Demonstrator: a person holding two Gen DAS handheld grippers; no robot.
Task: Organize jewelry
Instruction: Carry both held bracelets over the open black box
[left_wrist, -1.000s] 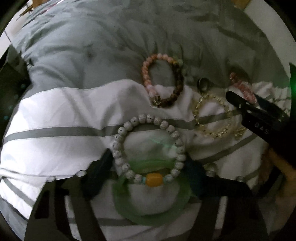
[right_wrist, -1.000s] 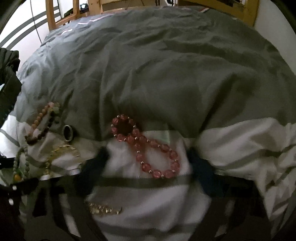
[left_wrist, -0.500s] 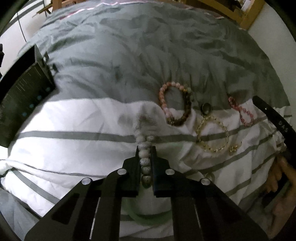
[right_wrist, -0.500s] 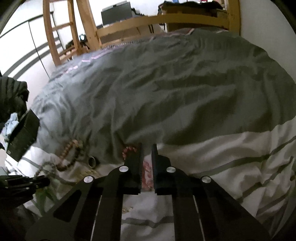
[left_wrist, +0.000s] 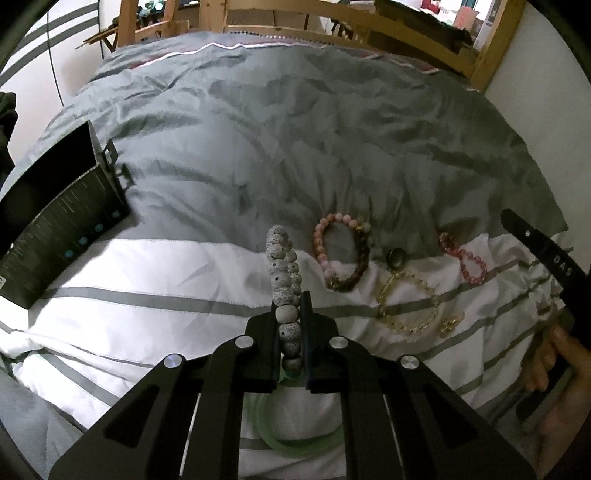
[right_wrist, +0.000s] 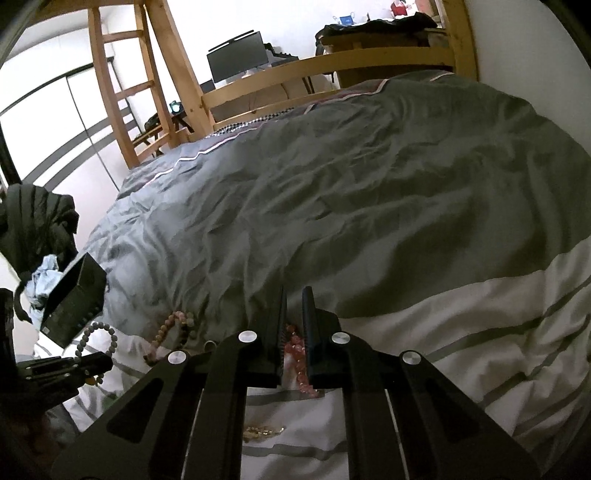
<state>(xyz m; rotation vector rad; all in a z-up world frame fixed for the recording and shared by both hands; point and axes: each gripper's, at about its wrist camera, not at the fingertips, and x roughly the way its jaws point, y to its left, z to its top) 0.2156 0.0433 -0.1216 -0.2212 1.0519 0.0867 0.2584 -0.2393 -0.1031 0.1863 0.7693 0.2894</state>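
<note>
My left gripper is shut on a white speckled bead bracelet and holds it above the striped duvet; the bracelet also shows in the right wrist view. A green bangle lies under it. A pink and brown bead bracelet, a dark ring, a gold bead bracelet and a red bead bracelet lie to the right. My right gripper is nearly shut; the red bracelet shows in the narrow gap between its jaws, and I cannot tell if it is held.
An open dark box stands on the bed at the left; it also shows in the right wrist view. The grey duvet stretches back to a wooden bed frame. A small gold chain lies under the right gripper.
My left gripper closed on the white bead bracelet and lifted it off the green bangle. My right gripper closed over the red bracelet and rose; both views tilted up.
</note>
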